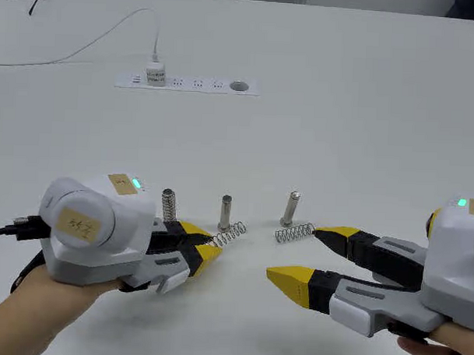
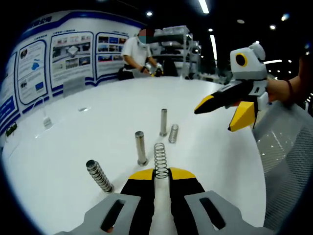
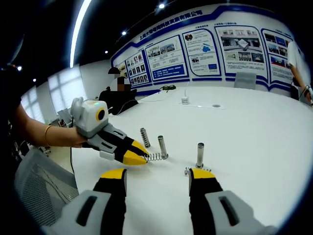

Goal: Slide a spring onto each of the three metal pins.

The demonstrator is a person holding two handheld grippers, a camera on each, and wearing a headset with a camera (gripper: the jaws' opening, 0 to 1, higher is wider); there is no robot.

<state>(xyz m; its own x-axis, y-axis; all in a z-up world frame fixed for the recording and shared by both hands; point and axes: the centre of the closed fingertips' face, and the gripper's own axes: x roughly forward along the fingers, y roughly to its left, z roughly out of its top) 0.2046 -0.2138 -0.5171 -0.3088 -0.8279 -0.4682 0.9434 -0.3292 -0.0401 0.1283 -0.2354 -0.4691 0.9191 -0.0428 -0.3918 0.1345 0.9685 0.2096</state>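
Observation:
Three metal pins stand in a row on the white table. The left pin wears a spring. The middle pin and the right pin are bare. My left gripper is shut on one end of a spring, whose free end lies by the middle pin's base. A loose spring lies at the right pin's foot. My right gripper hangs open just in front of it.
A white power strip with a plugged-in adapter and cable lies at the far side of the table. People stand and sit at the table's far ends in the gripper views. A mesh chair back stands beside the table.

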